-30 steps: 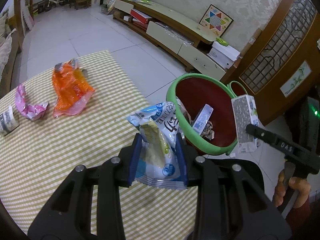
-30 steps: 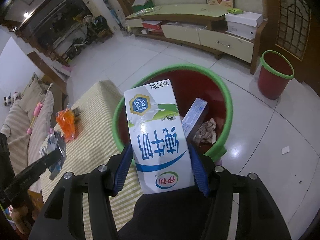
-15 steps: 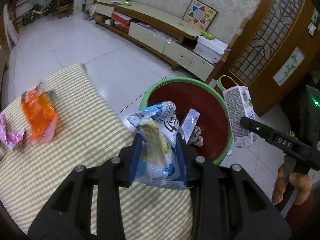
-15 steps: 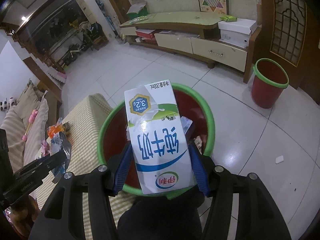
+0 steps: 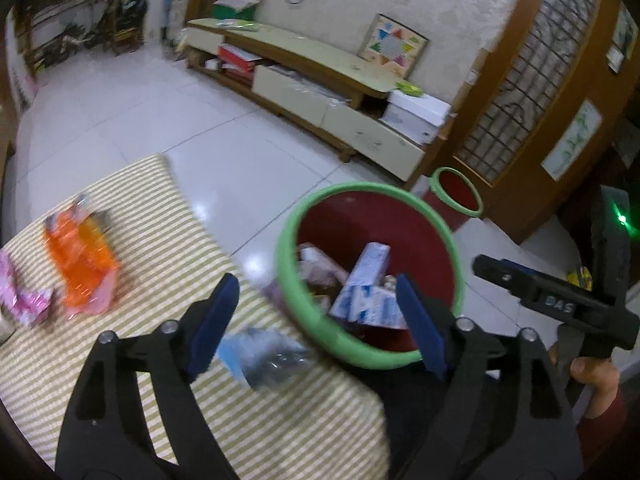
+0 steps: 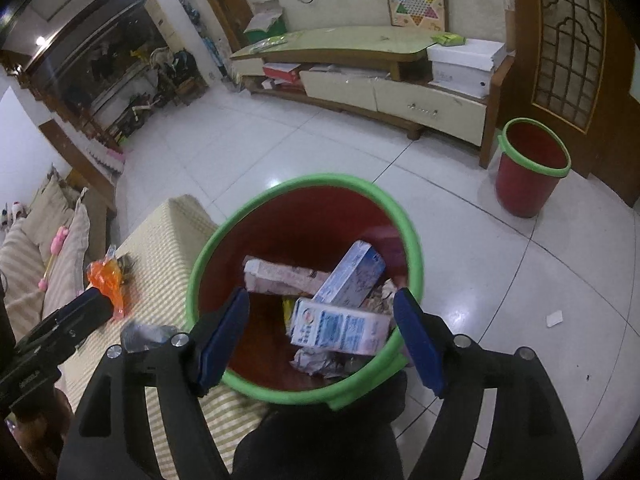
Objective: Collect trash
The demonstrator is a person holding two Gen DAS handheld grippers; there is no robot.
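My left gripper (image 5: 316,322) is open and empty over the near rim of the red bin with a green rim (image 5: 320,320). The blue-white snack bag (image 5: 264,354), blurred, is below it over the checked tablecloth (image 5: 160,256) by the bin's rim. My right gripper (image 6: 322,332) is open and empty above the same bin (image 6: 416,248). The milk carton (image 6: 340,330) lies inside the bin among other boxes and paper. An orange wrapper (image 5: 82,264) and a pink wrapper (image 5: 20,296) lie on the table.
A second, smaller red bin (image 6: 528,164) stands on the tiled floor by the wooden door. A low TV cabinet (image 6: 360,72) runs along the far wall. A sofa (image 6: 36,256) is left of the table. A paper scrap (image 6: 554,318) lies on the floor.
Both grippers opened. The milk carton dropped from the right gripper into the bin. The snack bag left the left gripper and is falling by the bin's rim.
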